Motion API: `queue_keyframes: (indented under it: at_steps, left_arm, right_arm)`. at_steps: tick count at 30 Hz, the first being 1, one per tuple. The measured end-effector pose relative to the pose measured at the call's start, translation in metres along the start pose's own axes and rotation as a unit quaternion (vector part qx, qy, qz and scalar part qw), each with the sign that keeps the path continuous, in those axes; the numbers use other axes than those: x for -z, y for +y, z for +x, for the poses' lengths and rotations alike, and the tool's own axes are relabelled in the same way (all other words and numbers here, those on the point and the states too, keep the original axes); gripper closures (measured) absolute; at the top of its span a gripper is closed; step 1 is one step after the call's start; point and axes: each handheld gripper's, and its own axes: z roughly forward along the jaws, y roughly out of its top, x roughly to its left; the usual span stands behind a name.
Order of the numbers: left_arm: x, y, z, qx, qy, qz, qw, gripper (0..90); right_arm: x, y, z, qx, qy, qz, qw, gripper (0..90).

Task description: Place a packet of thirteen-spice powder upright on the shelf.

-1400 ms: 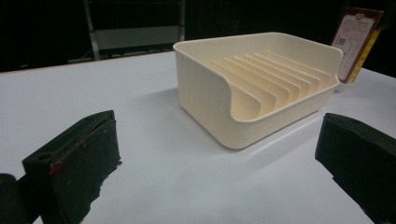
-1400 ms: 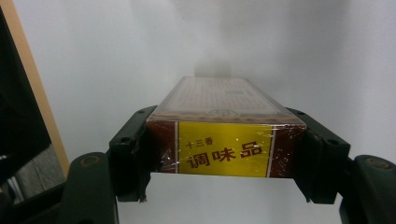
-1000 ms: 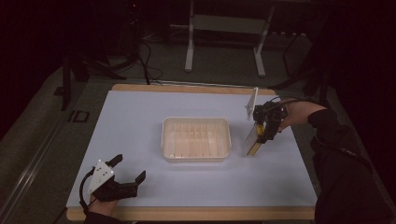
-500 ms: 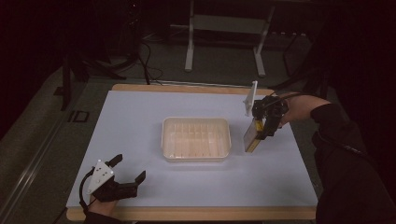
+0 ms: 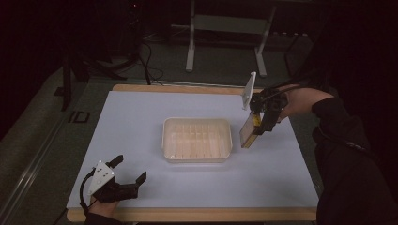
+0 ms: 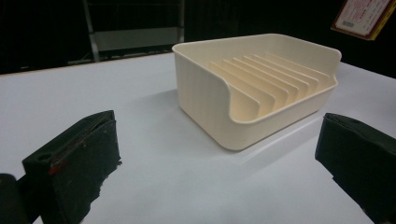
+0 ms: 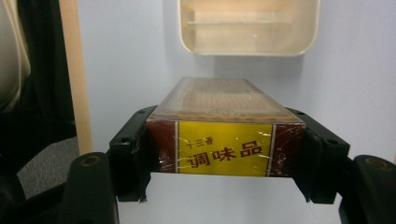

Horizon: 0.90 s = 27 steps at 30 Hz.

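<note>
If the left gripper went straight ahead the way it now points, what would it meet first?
Most likely the cream slotted tray: it stands right ahead of the open left gripper with bare white table between.

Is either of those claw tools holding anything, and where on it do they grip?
The right gripper clamps a small wrapped box by its two narrow sides, near the yellow-labelled end. The left gripper is open, holding nothing.

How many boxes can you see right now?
1. The box is clamped in the right gripper, lifted off the table just right of the tray. None shows in the tray or elsewhere on the table.
</note>
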Motion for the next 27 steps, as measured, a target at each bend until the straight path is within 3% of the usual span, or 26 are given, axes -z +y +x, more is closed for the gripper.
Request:
queue_keyframes:
  at_steps: [9,17,27]
  left_arm:
    - [0.001,0.0,0.001,0.001,0.001,-0.001,1.0,0.0]
    - [0.001,0.0,0.001,0.0,0.0,-0.001,1.0,0.0]
    - [0.001,-0.001,0.001,-0.002,-0.001,0.0,1.0,0.0]
  right_arm:
    - [0.005,0.022,0.002,0.02,0.001,-0.021,0.9996,31.7]
    - [0.001,0.041,-0.001,0.036,0.004,-0.047,0.9982,31.7]
    - [-0.009,0.063,-0.004,0.043,0.012,-0.057,0.9974,31.7]
